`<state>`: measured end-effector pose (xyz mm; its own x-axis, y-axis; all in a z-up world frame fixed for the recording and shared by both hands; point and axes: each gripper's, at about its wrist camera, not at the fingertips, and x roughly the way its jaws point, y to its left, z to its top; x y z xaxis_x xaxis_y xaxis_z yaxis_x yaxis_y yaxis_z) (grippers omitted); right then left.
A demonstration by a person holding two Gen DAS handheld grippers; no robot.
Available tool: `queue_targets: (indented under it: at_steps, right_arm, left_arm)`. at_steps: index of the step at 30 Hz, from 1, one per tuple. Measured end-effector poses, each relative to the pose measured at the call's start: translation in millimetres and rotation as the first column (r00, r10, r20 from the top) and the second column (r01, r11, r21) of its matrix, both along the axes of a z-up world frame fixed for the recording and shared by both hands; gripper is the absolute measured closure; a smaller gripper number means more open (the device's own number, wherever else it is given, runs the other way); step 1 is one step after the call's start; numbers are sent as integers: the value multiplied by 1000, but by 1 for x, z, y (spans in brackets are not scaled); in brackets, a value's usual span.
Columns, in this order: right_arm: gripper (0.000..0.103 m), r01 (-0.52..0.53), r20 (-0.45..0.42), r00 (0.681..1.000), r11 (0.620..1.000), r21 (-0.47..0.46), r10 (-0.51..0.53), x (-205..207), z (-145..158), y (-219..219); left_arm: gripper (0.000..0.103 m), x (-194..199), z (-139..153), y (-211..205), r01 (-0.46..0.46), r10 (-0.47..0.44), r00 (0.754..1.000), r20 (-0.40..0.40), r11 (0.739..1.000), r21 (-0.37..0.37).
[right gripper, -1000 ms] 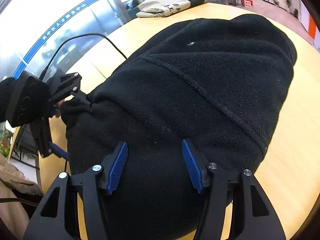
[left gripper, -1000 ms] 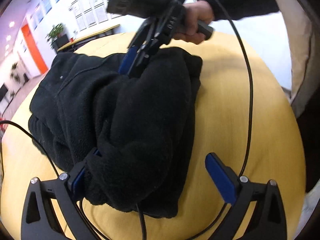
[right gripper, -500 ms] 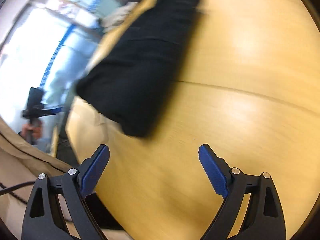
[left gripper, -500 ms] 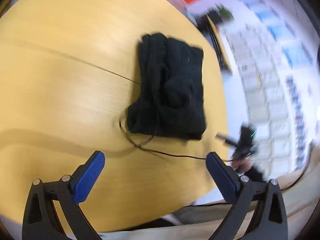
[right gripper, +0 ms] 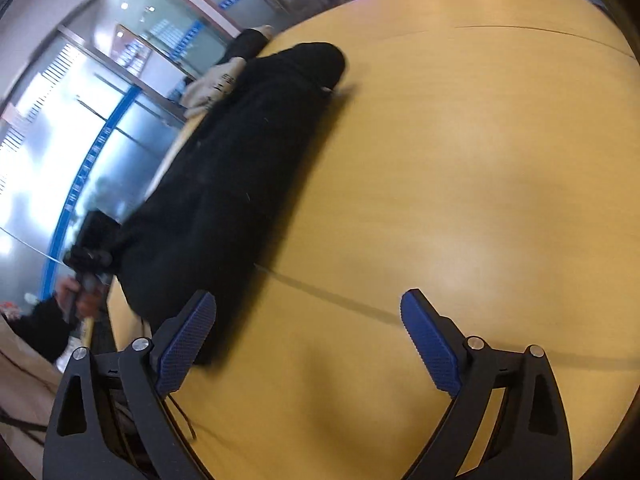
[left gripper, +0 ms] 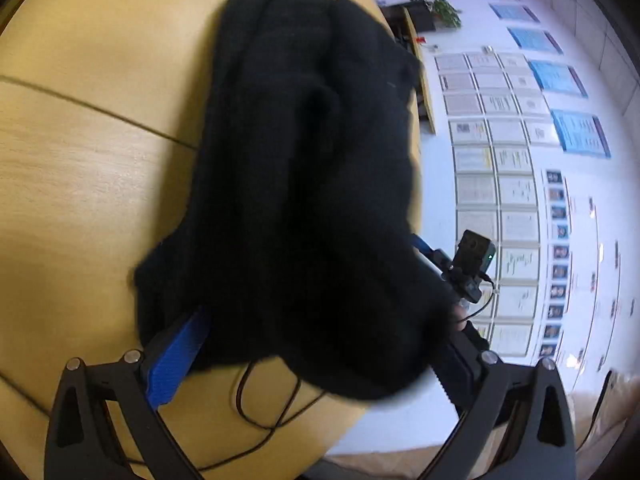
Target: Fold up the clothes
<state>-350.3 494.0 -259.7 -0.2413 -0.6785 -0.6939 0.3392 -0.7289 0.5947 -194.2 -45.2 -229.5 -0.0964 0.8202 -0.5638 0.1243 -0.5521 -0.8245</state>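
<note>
A folded black fleece garment (left gripper: 304, 168) lies on the yellow wooden table (left gripper: 80, 152). In the left wrist view its near end bulges between my left gripper's (left gripper: 316, 356) wide-apart blue pads; the right pad is partly hidden by fabric. My left gripper is open around it, not clamped. In the right wrist view the fleece (right gripper: 240, 184) lies to the left, and my right gripper (right gripper: 308, 340) is open and empty over bare table beside it, its left pad close to the fleece's near edge. The other gripper (right gripper: 88, 260) shows at the fleece's near-left end.
A thin black cable (left gripper: 264, 412) loops on the table under the fleece's near end. A folded beige and black garment (right gripper: 224, 76) lies at the far table edge. The table edge (left gripper: 416, 92) runs close along the fleece's right side.
Both grippers let go of the fleece and pulled away half a second ago. Now the left gripper has come back close around its near end; the right hovers open beside it.
</note>
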Motion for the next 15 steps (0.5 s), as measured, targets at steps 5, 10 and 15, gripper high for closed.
queue_targets:
  at_steps: [5, 10, 15]
  right_arm:
    - [5, 0, 83, 996, 993, -115, 9, -62, -34, -68]
    - [0, -24, 114, 993, 992, -122, 38, -100, -50, -109]
    - [0, -22, 152, 988, 993, -114, 39, -112, -45, -118]
  left_arm:
    - [0, 11, 5, -6, -25, 25, 1000, 2, 1000, -13]
    - [0, 9, -2, -27, -68, 71, 997, 33, 994, -81]
    - [0, 4, -19, -17, -20, 25, 997, 75, 997, -71]
